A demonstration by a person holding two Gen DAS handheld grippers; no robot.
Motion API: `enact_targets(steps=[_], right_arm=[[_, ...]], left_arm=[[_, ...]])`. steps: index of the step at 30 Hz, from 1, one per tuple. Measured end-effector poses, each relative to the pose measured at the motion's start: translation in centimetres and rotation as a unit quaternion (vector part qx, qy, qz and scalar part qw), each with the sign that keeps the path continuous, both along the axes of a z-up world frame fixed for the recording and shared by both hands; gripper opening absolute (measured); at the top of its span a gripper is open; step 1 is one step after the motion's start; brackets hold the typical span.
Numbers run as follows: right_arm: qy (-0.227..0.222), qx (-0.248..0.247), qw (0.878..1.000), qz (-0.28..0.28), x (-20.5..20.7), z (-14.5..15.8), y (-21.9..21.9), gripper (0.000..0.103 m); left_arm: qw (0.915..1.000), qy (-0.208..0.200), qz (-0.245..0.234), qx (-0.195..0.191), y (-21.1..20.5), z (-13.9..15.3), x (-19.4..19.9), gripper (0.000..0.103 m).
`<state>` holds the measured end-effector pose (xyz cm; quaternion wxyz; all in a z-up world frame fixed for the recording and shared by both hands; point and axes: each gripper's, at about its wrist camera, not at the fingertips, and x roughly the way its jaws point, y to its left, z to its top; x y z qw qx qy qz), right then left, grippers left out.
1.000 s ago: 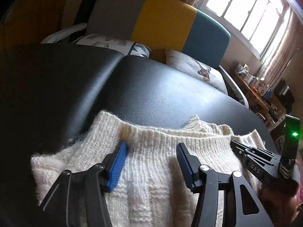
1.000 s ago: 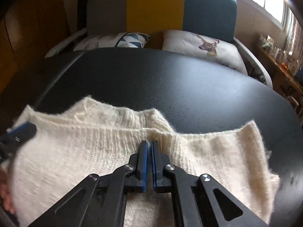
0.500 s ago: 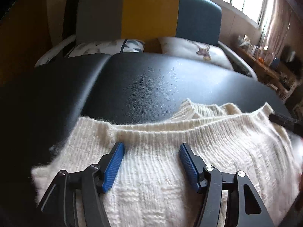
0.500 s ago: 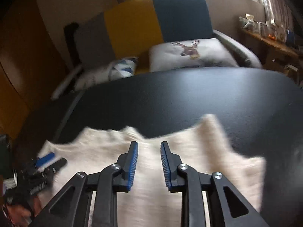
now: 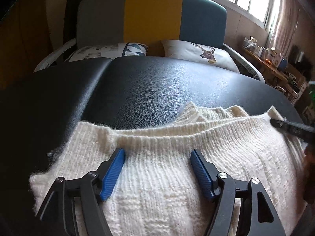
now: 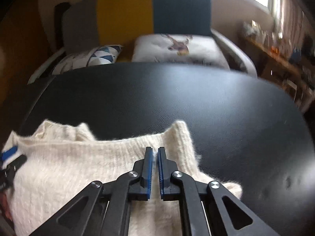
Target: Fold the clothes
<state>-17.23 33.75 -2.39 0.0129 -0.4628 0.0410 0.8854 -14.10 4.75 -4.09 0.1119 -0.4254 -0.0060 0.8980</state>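
- Sweater (image 5: 177, 177): cream chunky knit, lying flat on the near part of the black desk (image 5: 157, 90), partly folded, with a second layer peeking out behind the ribbed edge.
- Handling (judgement): soft, limp and light; it will sag and stretch if lifted by one point. The fuzzy yarn should grip the pads well, and nothing about it is fragile. Best taken at the ribbed edge, near the two corners, one tool to each.
- Long axis runs left to right across both views; the ribbed edge faces away, toward the sofa (image 5: 153, 15).
- Left tool (image 5: 157, 157): jaws apart and opening, over the knit just short of the rib; nothing pinched.
- Right tool (image 6: 155, 153): jaws together near the right corner of the rib. I cannot tell whether any knit is caught between the pads.
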Motion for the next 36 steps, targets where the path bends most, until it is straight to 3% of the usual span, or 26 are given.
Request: enact_targets(steps=[3, 5, 8, 11, 14, 17, 21, 27, 29, 31, 33, 36], right_arm=[[0.012, -0.020, 1.000, 0.001, 0.0, -0.3, 0.6, 0.008], [0.012, -0.046, 0.999, 0.006, 0.3, 0.7, 1.3, 0.019], [0.051, -0.073, 0.996, -0.005, 1.7, 2.9, 2.3, 0.019], [0.023, -0.035, 0.999, 0.005, 1.3, 1.9, 2.4, 0.018], [0.009, -0.057, 0.998, -0.028, 0.6, -0.4, 4.4, 0.014], [0.015, -0.081, 0.995, -0.059, 0.7, -0.2, 5.6, 0.015], [0.050, -0.125, 0.987, -0.082, 4.2, 2.7, 7.0, 0.021], [0.035, -0.163, 0.984, -0.068, 9.7, 4.1, 9.2, 0.029], [0.023, -0.211, 0.975, -0.069, 10.9, 3.1, 10.4, 0.032], [0.013, -0.282, 0.956, -0.082, 12.3, 1.7, 11.7, 0.038], [0.005, -0.318, 0.943, -0.093, 13.8, 0.6, 12.4, 0.048], [-0.009, -0.343, 0.935, -0.094, 14.8, -0.8, 12.7, 0.059]], left_arm=[[1.0000, -0.001, -0.002, 0.002, 0.0, -0.1, 0.0, 0.072], [1.0000, -0.001, -0.003, 0.003, 0.0, -0.1, -0.1, 0.074], [1.0000, -0.002, -0.005, 0.001, 0.1, -0.2, -0.2, 0.075], [1.0000, -0.003, -0.006, 0.001, 0.2, -0.1, -0.2, 0.075], [0.9999, -0.004, -0.007, 0.011, -0.1, -0.1, -0.3, 0.076], [0.9998, -0.008, -0.013, 0.010, 0.0, 0.0, -0.6, 0.078], [0.9995, -0.016, -0.023, 0.011, -0.5, 1.5, -0.1, 0.078], [0.9997, 0.013, -0.009, 0.017, -3.3, 4.0, 4.3, 0.078], [0.9997, 0.010, 0.003, 0.024, -4.1, 3.7, 5.6, 0.078], [0.9992, 0.008, 0.011, 0.038, -4.7, 3.2, 7.2, 0.079], [0.9987, 0.010, 0.017, 0.048, -5.0, 2.8, 8.8, 0.079], [0.9994, 0.031, 0.004, 0.017, -4.2, 2.3, 10.2, 0.084]])
